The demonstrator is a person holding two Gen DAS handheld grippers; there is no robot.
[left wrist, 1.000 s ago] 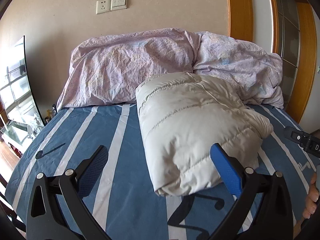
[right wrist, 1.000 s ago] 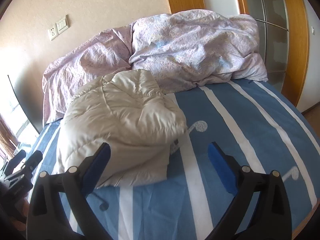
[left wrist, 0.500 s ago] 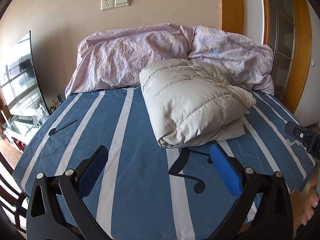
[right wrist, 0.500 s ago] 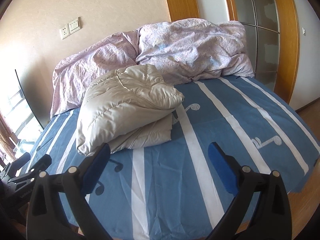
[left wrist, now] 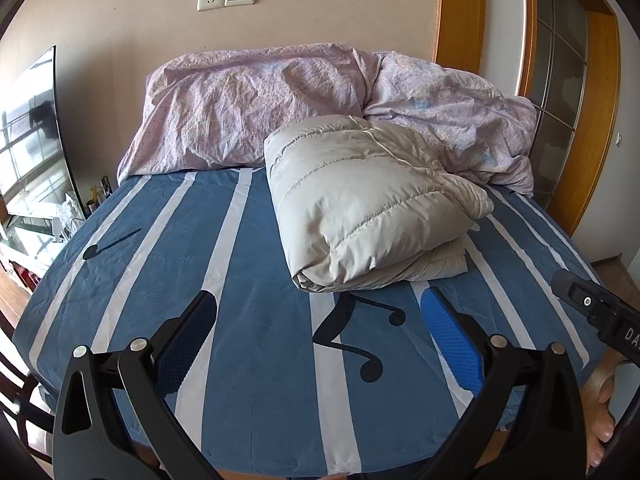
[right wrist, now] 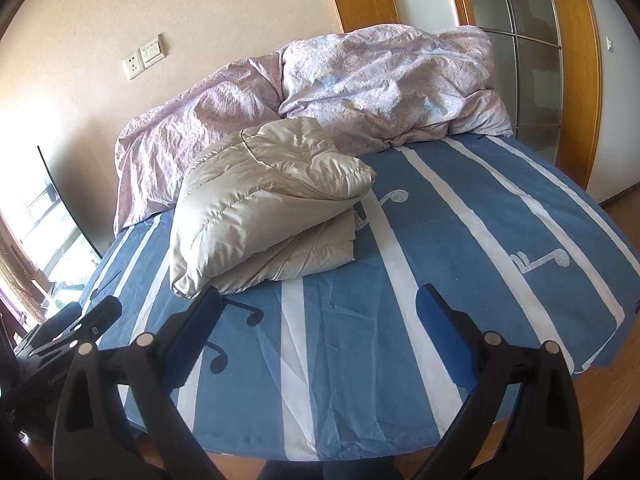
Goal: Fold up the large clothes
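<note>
I see the puffy beige quilted down jacket lying folded in a thick, glossy bundle on the blue bed sheet with white stripes and music notes, its far edge touching the crumpled lilac floral duvet. My left claw and right claw both gape wide, gripping nothing, poised near the jacket's front fold. Only the left view shows a hand.

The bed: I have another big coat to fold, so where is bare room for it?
The striped sheet is bare between the folded puffer jacket and the foot edge, and along the jacket's television side. The right wrist view shows more bare sheet on the door side. The lilac duvet crowds the wall end.
</note>
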